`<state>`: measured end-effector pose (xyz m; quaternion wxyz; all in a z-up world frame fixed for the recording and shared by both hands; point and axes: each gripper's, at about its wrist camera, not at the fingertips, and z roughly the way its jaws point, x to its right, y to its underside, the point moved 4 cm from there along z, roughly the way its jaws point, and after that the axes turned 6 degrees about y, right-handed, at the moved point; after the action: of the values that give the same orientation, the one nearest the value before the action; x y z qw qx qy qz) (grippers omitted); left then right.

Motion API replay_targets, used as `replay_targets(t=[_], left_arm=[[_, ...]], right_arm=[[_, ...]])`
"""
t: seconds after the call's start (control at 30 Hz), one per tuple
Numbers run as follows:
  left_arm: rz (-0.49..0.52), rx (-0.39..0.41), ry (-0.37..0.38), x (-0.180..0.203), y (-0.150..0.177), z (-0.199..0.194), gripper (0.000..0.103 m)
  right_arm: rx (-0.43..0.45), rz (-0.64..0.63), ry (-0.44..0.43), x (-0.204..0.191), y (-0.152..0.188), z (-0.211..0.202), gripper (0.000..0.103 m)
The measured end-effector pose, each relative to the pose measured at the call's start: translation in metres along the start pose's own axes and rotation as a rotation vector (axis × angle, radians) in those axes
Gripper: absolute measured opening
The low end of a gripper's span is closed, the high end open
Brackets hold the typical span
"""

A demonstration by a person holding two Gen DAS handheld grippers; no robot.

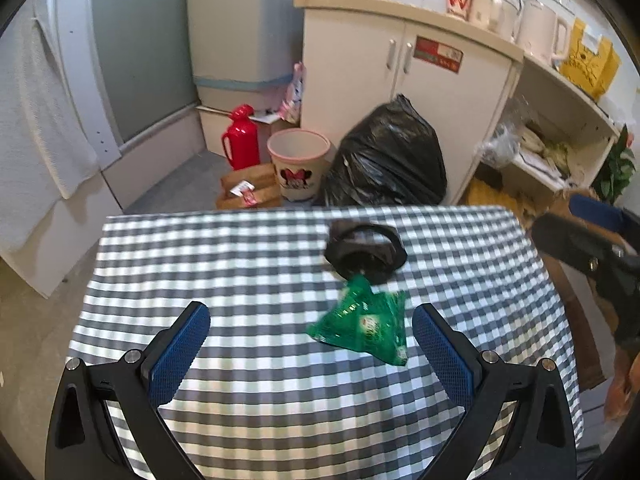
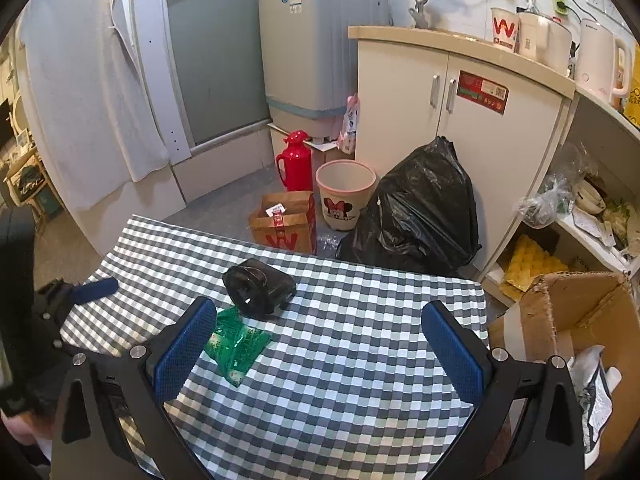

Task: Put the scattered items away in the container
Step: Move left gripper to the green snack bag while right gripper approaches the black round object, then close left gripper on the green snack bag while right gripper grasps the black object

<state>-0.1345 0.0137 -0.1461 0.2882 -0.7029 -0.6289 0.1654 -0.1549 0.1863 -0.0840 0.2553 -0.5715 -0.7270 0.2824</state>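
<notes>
A crumpled green snack packet (image 1: pixel 362 326) lies on the checked tablecloth (image 1: pixel 240 264), touching a black rounded plastic item (image 1: pixel 364 250) just behind it. My left gripper (image 1: pixel 310 316) hovers open over the table, the packet lying just inside its right finger, untouched. In the right wrist view the packet (image 2: pixel 236 346) and the black item (image 2: pixel 258 286) sit beside the left finger of my right gripper (image 2: pixel 320 308), which is open and holds nothing. An open cardboard box (image 2: pixel 560 312) holding white packaging stands on the floor off the table's right edge.
Beyond the table's far edge stand a full black rubbish bag (image 2: pixel 420 216), a pale cartoon-print bin (image 2: pixel 346 196), a brown paper bag (image 2: pixel 286 220) and a red flask (image 2: pixel 296 162). A cream cabinet (image 2: pixel 460 120) and shelves fill the right side.
</notes>
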Motion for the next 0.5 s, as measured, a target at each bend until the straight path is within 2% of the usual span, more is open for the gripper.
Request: replay_targets(t=[0.37, 0.5], left_arm=[[0.011, -0.066, 0.069, 0.018, 0.011, 0.043, 0.103], [0.023, -0.079, 0.078, 0.021, 0.012, 0.054, 0.097]], right_arm=[[-0.037, 0.006, -0.004, 0.007, 0.005, 0.021, 0.103], [-0.049, 0.012, -0.009, 0.01, 0.006, 0.028, 0.103]])
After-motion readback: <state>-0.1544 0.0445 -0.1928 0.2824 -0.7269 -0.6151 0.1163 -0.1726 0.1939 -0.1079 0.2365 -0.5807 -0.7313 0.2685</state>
